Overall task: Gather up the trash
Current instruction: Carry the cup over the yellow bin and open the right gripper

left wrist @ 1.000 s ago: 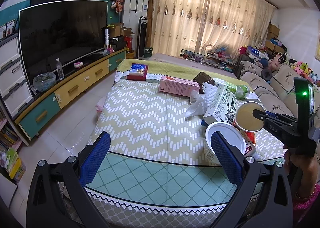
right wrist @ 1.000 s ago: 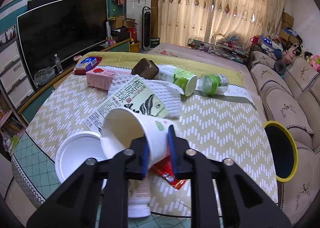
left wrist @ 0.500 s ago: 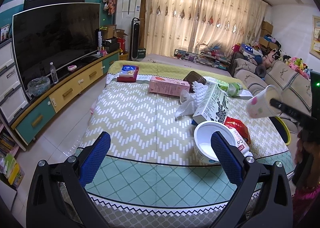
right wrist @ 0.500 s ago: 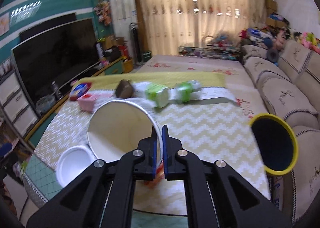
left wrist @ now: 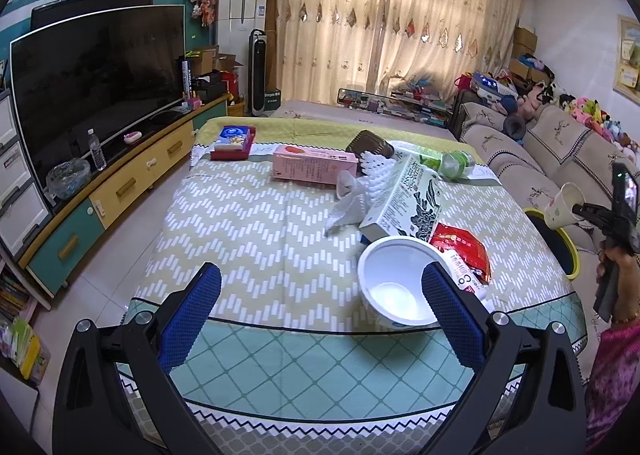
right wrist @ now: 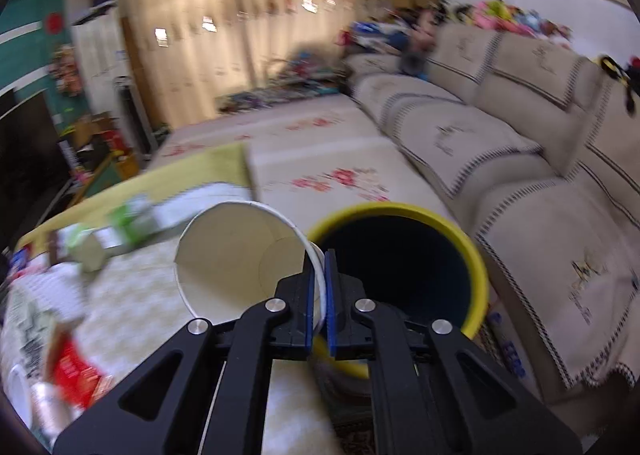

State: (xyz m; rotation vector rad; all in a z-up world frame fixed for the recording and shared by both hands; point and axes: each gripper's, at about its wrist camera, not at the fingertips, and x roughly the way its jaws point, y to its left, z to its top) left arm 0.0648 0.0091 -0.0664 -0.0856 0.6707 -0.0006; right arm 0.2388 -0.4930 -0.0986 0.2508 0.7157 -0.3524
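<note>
**Paper cup pinched over the bin**

My right gripper (right wrist: 319, 297) has its jaws clamped on the wall of a white paper cup (right wrist: 236, 251), one pad inside, one outside. The cup lies tilted, mouth facing left of the jaws, just beside the yellow-rimmed bin (right wrist: 476, 255) that opens right ahead. My hand (left wrist: 616, 271) grips the handle, pointing it downward. My left gripper (left wrist: 320, 307) is spread wide and empty over the desk (left wrist: 248, 215). Ahead of its jaws lie a white bowl (left wrist: 394, 287), a red wrapper (left wrist: 460, 247), a tea carton (left wrist: 408, 199) and a pink box (left wrist: 314, 167).
</note>
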